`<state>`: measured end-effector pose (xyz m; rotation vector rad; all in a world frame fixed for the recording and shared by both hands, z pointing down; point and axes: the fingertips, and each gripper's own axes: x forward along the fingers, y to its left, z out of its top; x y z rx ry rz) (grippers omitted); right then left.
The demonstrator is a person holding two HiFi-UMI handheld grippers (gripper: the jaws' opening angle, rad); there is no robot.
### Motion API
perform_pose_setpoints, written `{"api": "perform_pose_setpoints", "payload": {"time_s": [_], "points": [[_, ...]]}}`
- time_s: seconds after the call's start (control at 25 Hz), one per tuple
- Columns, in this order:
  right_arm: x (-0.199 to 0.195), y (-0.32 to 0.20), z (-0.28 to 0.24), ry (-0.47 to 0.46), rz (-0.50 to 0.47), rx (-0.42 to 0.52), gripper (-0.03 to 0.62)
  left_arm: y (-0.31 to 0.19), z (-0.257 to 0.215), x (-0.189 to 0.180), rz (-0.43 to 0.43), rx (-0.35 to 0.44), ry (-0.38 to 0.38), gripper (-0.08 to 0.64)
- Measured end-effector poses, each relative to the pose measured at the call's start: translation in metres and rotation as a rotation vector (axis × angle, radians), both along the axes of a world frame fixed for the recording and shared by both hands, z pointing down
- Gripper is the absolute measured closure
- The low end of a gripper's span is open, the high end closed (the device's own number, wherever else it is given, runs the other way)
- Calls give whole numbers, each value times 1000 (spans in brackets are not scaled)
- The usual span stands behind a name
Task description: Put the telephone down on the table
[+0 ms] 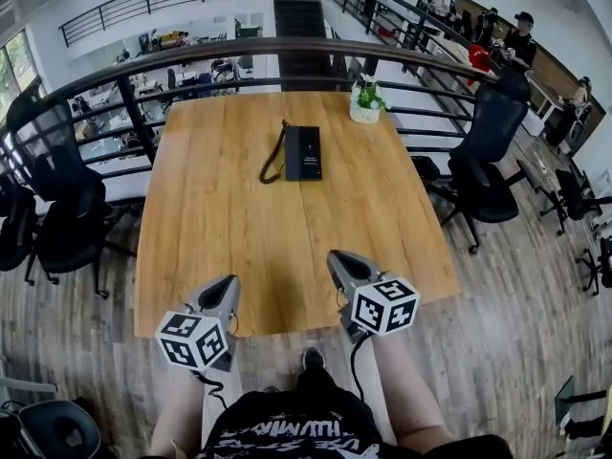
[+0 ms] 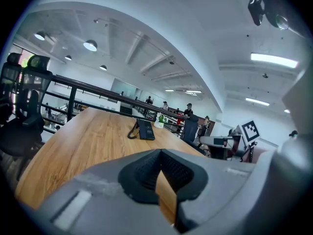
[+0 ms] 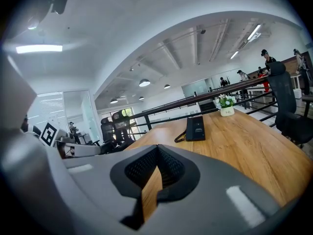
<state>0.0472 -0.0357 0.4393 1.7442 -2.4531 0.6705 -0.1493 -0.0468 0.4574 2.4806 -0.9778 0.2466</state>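
Observation:
A black telephone (image 1: pixel 303 153) with its curled cord (image 1: pixel 272 163) lies flat on the far middle of the wooden table (image 1: pixel 229 237). Both gripper views show the telephone (image 2: pixel 145 129) (image 3: pixel 198 129) far ahead of the jaws. My left gripper (image 1: pixel 229 284) hovers over the table's near edge, jaws shut and empty. My right gripper (image 1: pixel 338 259) is beside it to the right, also shut with nothing in it. In each gripper view the dark padded jaws (image 2: pixel 160 153) (image 3: pixel 157 149) meet at their tips, with only bare table showing behind them.
A small potted plant (image 1: pixel 364 100) stands at the table's far right, beyond the telephone. Black office chairs sit at the right (image 1: pixel 488 151) and left (image 1: pixel 57 218). A dark railing (image 1: pixel 287 51) curves behind the table. People stand in the far background.

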Motion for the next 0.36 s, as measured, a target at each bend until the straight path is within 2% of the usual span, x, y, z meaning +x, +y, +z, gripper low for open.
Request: {"api": "perform_pose_setpoints", "payload": {"time_s": [0.36], "points": [[-12,24,5,9,13,-12,594,22,6,-13,10,-11,3,558]]}}
